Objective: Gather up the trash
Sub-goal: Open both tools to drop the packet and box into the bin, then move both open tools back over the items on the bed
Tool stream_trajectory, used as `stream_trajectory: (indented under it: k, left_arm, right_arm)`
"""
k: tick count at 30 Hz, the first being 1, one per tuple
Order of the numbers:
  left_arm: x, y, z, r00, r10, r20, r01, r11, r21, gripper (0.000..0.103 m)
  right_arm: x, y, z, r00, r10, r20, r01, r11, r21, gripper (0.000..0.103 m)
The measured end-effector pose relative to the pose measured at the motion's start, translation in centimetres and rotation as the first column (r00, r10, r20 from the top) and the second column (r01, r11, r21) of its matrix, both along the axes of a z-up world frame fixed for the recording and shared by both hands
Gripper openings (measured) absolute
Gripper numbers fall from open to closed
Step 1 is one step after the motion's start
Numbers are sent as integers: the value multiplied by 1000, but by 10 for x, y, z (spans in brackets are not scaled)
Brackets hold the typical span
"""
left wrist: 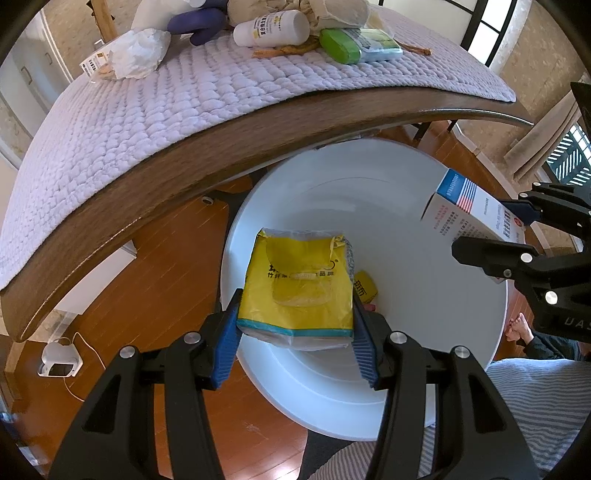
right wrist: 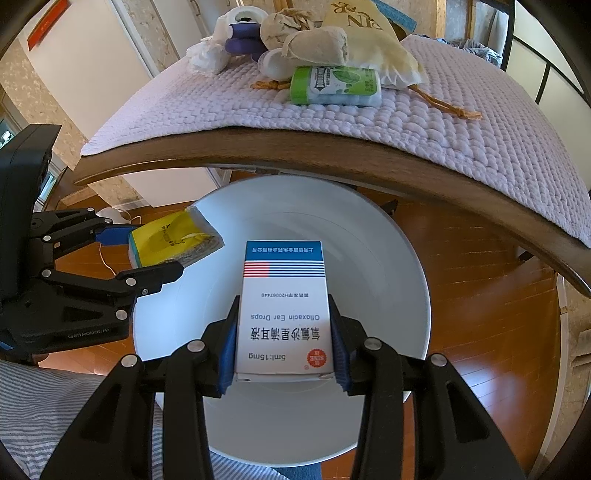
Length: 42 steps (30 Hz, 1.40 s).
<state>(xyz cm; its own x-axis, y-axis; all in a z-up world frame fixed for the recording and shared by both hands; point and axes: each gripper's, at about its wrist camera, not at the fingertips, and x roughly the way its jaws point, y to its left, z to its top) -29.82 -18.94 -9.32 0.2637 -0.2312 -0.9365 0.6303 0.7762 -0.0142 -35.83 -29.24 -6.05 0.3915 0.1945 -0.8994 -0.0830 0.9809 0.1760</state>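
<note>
1. Left wrist view: looks steeply down along the left gripper (left wrist: 295, 332) into the white bin (left wrist: 424, 229), close above it.
2. Right wrist view: looks down along the right gripper (right wrist: 284, 343) from close above.
3. Shared by both views: bin, wooden floor (left wrist: 166, 280), table edge (right wrist: 332, 151) with quilted cloth, and each other's gripper.

The yellow packet (left wrist: 295, 291) covers most of a smaller yellow item (left wrist: 365, 290) in the white bin (left wrist: 424, 332); its print is unreadable. The bench (left wrist: 155, 177) edge hides the bin's far rim. The ear-drops box (left wrist: 469, 214) is partly hidden behind the right gripper's fingers (left wrist: 491, 254). At the top frame edge, a cut-off purple object (left wrist: 199, 22), possibly a toy.
</note>
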Motion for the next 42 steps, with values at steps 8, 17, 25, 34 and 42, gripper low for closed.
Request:
stream_trajectory:
  k: [8, 17, 25, 34, 42]
  left_arm:
    - [2, -2, 1, 1000, 1, 0, -1, 1000, 0, 54]
    - [4, -2, 6, 1000, -8, 8, 8, 1000, -20, 66]
    - [9, 1, 15, 1000, 3, 23, -2, 999, -42, 74]
    - [6, 4, 37, 999, 4, 51, 1, 996, -93, 79]
    - [27, 26, 97, 986, 96, 134, -54, 956, -290, 94]
  right_arm:
    - [1, -1, -1, 1000, -1, -5, 1, 1000, -1, 41]
    - [3, -4, 1, 1000, -20, -3, 20, 1000, 5, 50]
    - [3, -12, 11, 998, -62, 31, 62, 998, -2, 75]
    - [-2, -20, 34, 990, -83, 115, 87, 996, -32, 88]
    - [7, -9, 77, 947, -48, 319, 105, 981, -163, 98]
